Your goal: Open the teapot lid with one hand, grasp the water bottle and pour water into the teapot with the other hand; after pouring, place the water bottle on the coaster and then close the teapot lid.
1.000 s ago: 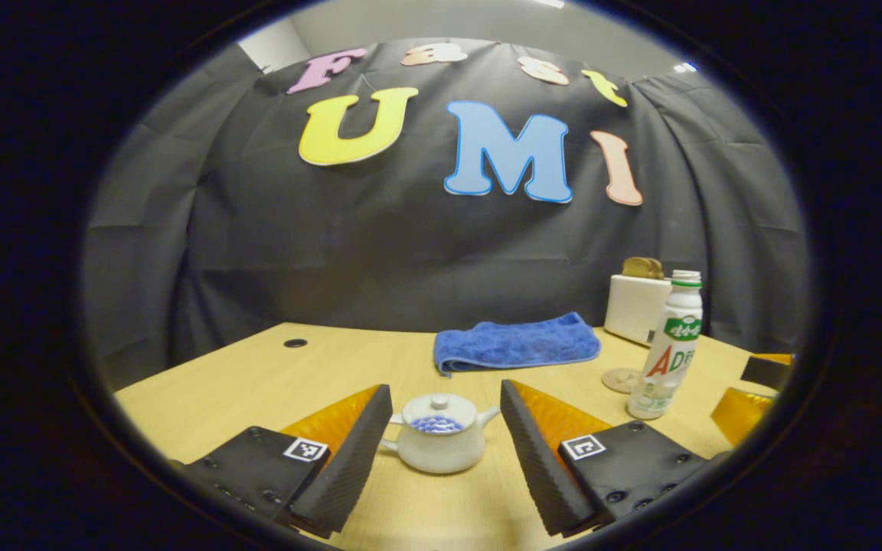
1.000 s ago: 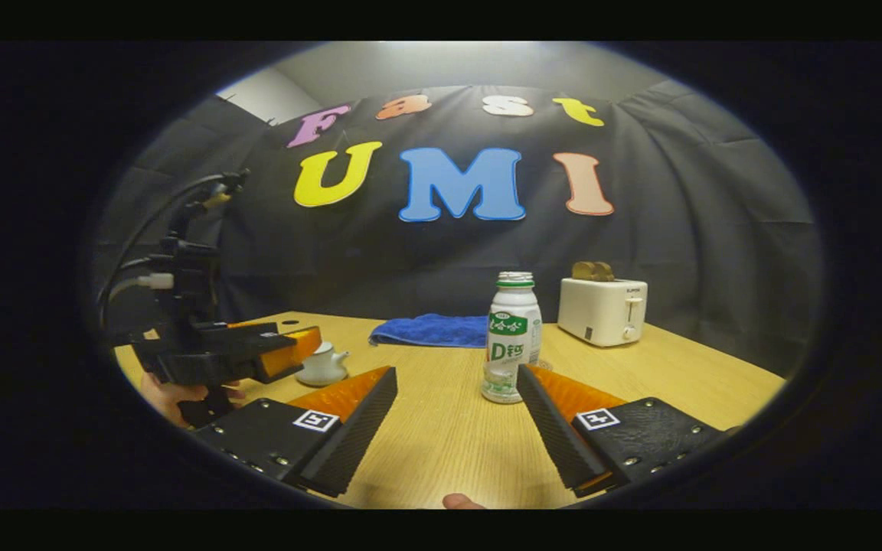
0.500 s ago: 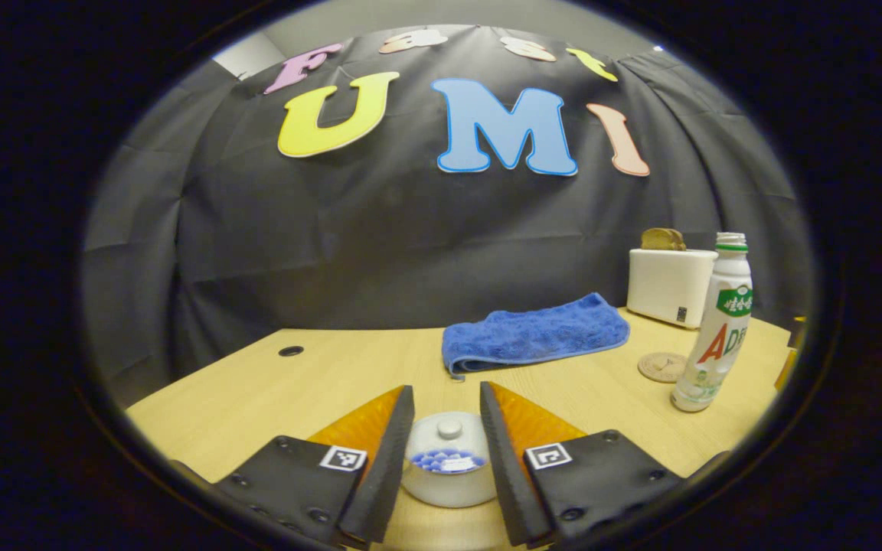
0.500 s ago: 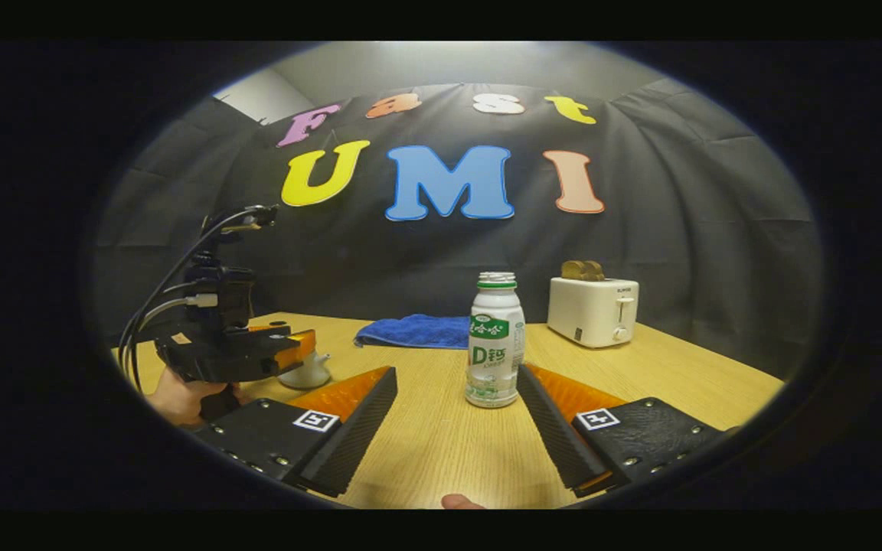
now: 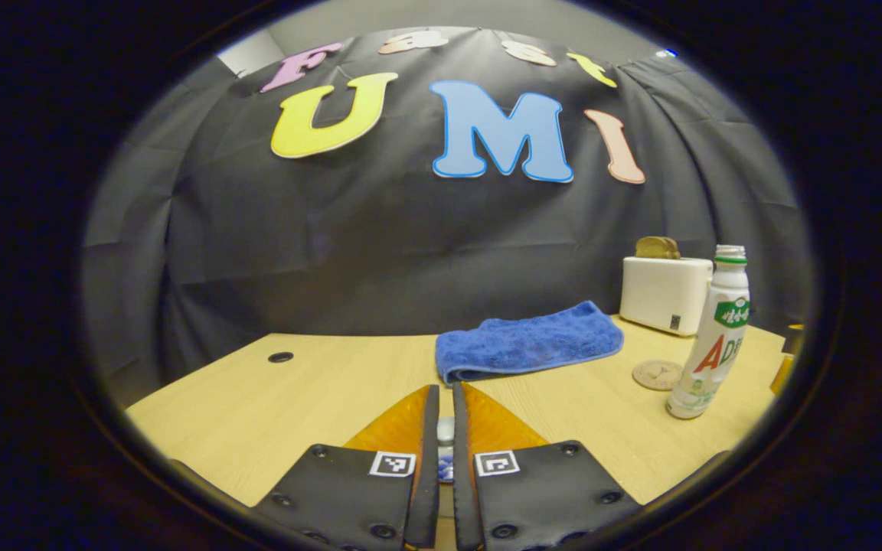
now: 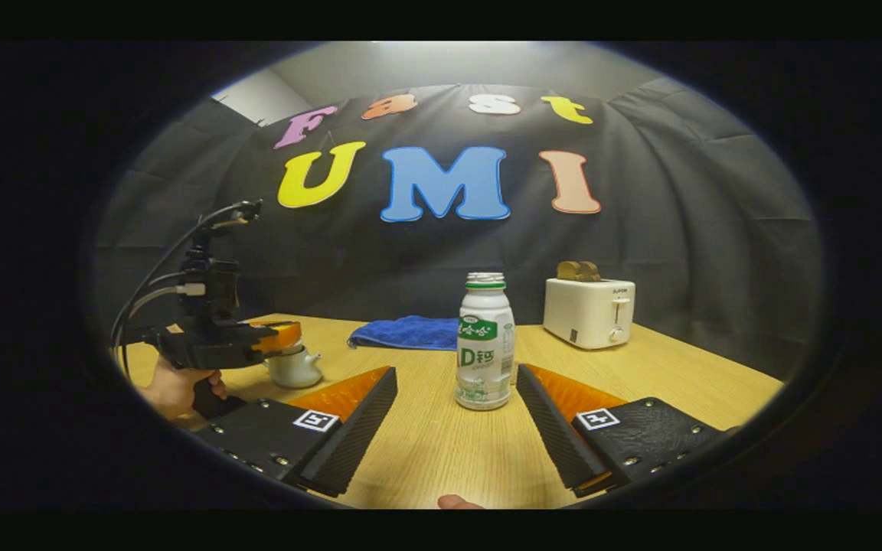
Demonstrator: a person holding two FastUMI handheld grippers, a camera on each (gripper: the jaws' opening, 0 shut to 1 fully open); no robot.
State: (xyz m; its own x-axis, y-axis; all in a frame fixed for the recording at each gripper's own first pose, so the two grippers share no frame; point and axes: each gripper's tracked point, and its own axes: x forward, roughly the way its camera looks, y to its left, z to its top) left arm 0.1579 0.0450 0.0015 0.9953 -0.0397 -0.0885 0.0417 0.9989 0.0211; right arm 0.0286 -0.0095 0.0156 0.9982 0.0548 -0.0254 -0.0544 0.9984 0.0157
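Note:
My left gripper (image 5: 445,389) is shut on the knob of the white teapot lid (image 5: 445,430), which shows as a sliver between the fingers. In the right gripper view the same gripper (image 6: 276,337) sits on top of the white teapot (image 6: 293,370), held by a hand (image 6: 173,386). The white water bottle (image 6: 485,352) with a green label stands upright on the table. It is just ahead of my open right gripper (image 6: 456,372), which holds nothing. In the left gripper view the bottle (image 5: 709,337) stands at the right, beside a round brown coaster (image 5: 657,374).
A folded blue towel (image 5: 525,348) lies at the back of the wooden table (image 5: 272,398). A white toaster (image 6: 588,311) with bread in it stands at the back right. A cable hole (image 5: 280,357) marks the table's left part.
My left gripper moved in over the teapot and went from wide open to shut on the lid knob. In the right gripper view the bottle has drifted slightly left; the right gripper stays open.

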